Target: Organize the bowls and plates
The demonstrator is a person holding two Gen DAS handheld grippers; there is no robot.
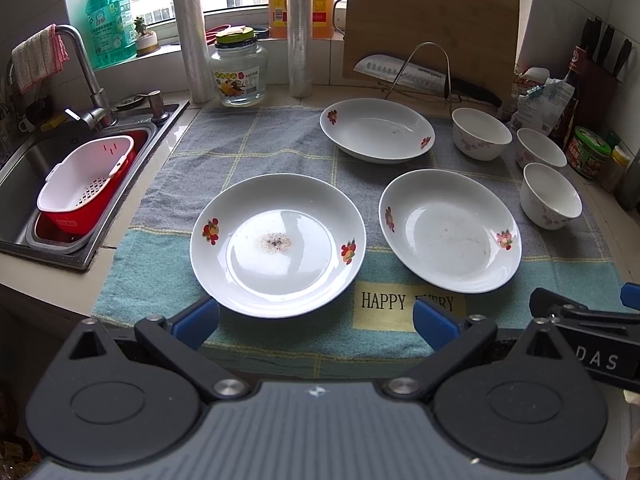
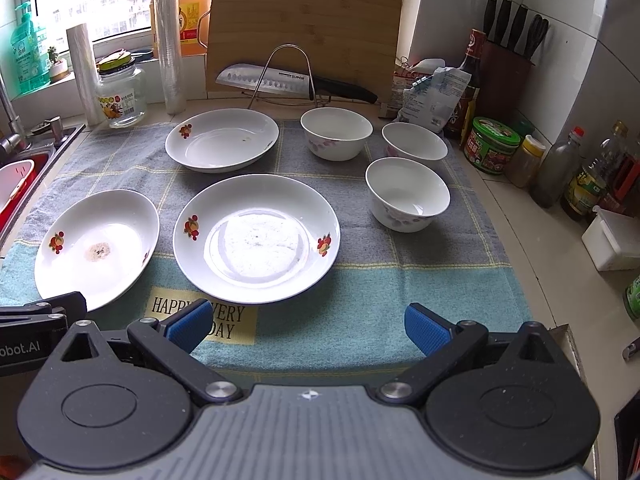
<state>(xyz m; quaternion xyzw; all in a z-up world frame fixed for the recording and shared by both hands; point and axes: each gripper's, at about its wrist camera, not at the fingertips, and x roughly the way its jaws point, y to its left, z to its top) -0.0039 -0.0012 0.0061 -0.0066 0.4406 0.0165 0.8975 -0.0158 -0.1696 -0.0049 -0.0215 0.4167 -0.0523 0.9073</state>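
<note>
**White china on a checked cloth: three plates and three bowls, both tongs empty**

Left wrist view. White glazed china lies spread on a grey and teal checked cloth [image 1: 280, 140] that covers the counter. My left gripper [image 1: 316, 322] hangs low over the near edge of the cloth, its blue pads wide apart and holding nothing. Just ahead of it sits the near-left plate [image 1: 278, 244], flat, with a brownish speckled stain at its centre and fruit motifs on the rim. To its right, apart from it, lies the near-right plate [image 1: 450, 230]; behind both lies the far plate [image 1: 377, 130]. Three small bowls stand upright in a line along the right edge of the cloth: the far bowl [image 1: 481, 133], the middle bowl [image 1: 541, 148] and the near bowl [image 1: 550, 195]. A sink [image 1: 24, 168] at left holds a red and white strainer basket [image 1: 86, 184]. A cutting board [image 1: 430, 24] leans at the back, with a knife [image 1: 404, 72] in front of it. Part of my right gripper [image 1: 588, 316] shows at the right margin.

Right wrist view. My right gripper [image 2: 308, 330] also hovers over the cloth's near edge, pads spread, empty. The near-right plate [image 2: 256, 238] lies directly ahead; the stained near-left plate [image 2: 96, 246] lies to its left, close but not touching. The far plate [image 2: 222, 140] lies behind. The far bowl [image 2: 337, 133], middle bowl [image 2: 414, 144] and near bowl [image 2: 407, 194] stand separate. Nothing is stacked.
</note>
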